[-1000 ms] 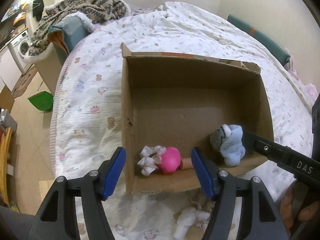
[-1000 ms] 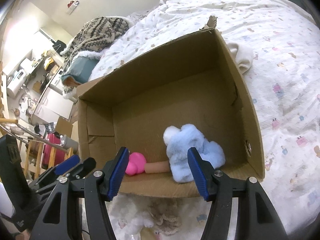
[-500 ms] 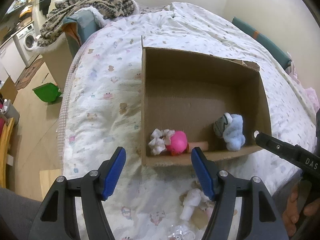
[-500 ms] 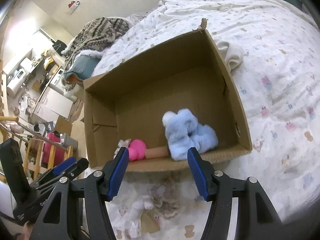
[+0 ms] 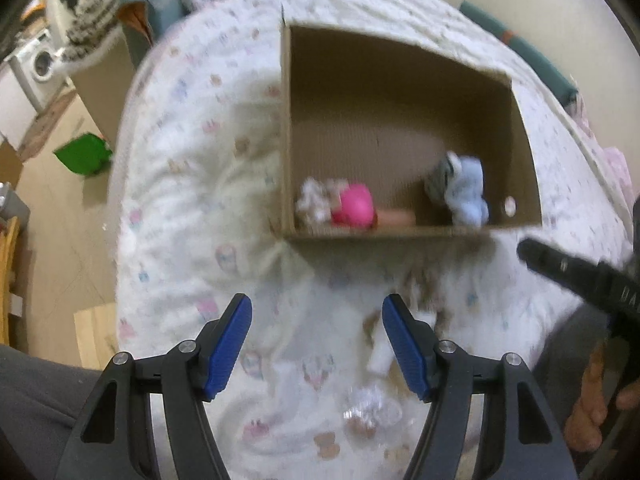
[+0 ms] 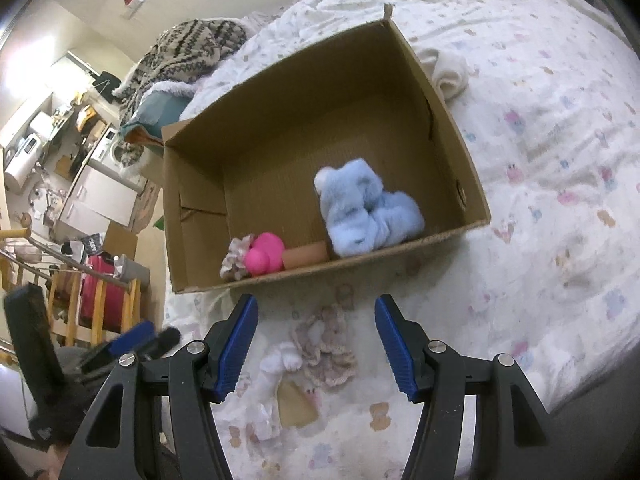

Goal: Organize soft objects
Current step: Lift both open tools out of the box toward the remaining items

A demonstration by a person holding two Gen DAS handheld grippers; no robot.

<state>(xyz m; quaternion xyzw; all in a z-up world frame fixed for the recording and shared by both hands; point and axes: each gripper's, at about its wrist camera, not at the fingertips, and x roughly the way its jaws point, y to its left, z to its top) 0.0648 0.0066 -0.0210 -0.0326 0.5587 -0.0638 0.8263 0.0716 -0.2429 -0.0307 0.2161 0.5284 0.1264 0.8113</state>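
Along the near wall of the cardboard box (image 6: 400, 92), mid-frame, lie the blue plush (image 6: 366, 208) and pink toy (image 6: 266, 258). Both the left gripper (image 5: 316, 344) and right gripper (image 6: 316, 344) have drawn back from the box, jaws parted, empty, now over loose soft pieces (image 6: 320, 344) on the bed (image 6: 540, 120).

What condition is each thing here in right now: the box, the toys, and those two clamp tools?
Cardboard box: open-topped, on the bed, partly filled.
Blue plush: inside the box, against the near wall.
Pink toy: inside the box, near corner.
Crocheted piece: on the bedspread, outside the box.
White soft toy: on the bedspread, outside the box.
Left gripper: open, empty.
Right gripper: open, empty, above the loose pieces.
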